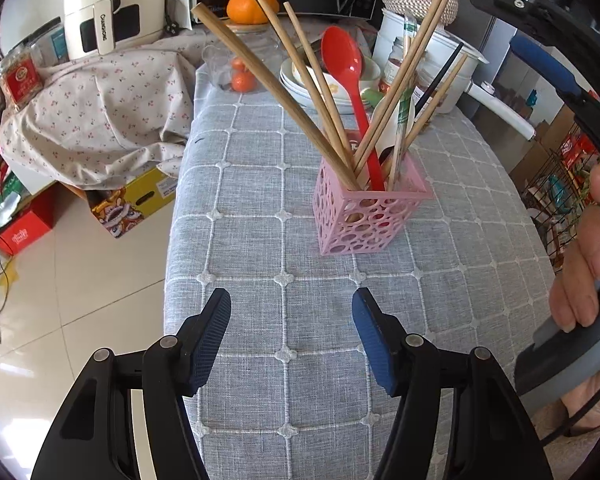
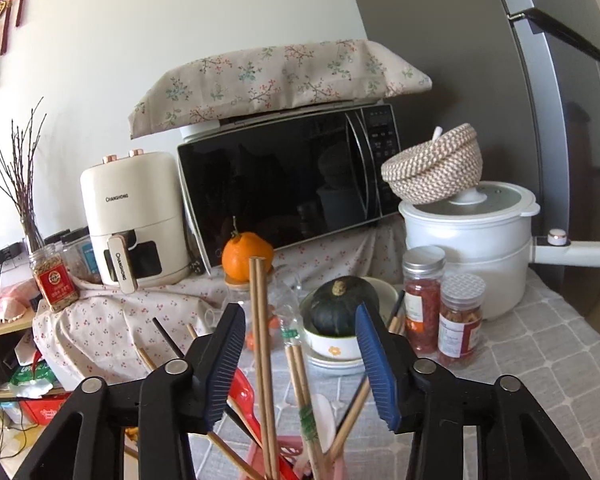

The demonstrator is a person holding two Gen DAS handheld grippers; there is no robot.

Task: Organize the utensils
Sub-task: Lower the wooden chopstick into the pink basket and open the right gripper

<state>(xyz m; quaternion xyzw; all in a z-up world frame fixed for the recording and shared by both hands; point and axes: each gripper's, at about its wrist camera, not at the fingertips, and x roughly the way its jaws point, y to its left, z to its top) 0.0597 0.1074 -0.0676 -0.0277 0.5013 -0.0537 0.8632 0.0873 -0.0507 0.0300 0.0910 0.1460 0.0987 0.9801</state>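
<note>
A pink perforated utensil holder (image 1: 364,216) stands on the grey checked tablecloth (image 1: 260,240). It holds several wooden chopsticks (image 1: 276,96), a red plastic spoon (image 1: 350,80) and a paper-wrapped chopstick pair (image 1: 400,132). My left gripper (image 1: 291,312) is open and empty, low over the cloth in front of the holder. My right gripper (image 2: 300,328) is open just above the holder (image 2: 288,456), with chopsticks (image 2: 260,344) standing up between its fingers; none is clamped. The right gripper's body also shows in the left wrist view (image 1: 560,92), held by a hand.
Behind the holder are stacked bowls (image 2: 336,344) with a dark squash (image 2: 342,306), two spice jars (image 2: 440,308), a white pot (image 2: 476,240), a microwave (image 2: 292,180), an air fryer (image 2: 132,216) and an orange (image 2: 246,256). The table edge drops to the floor (image 1: 100,280) at left.
</note>
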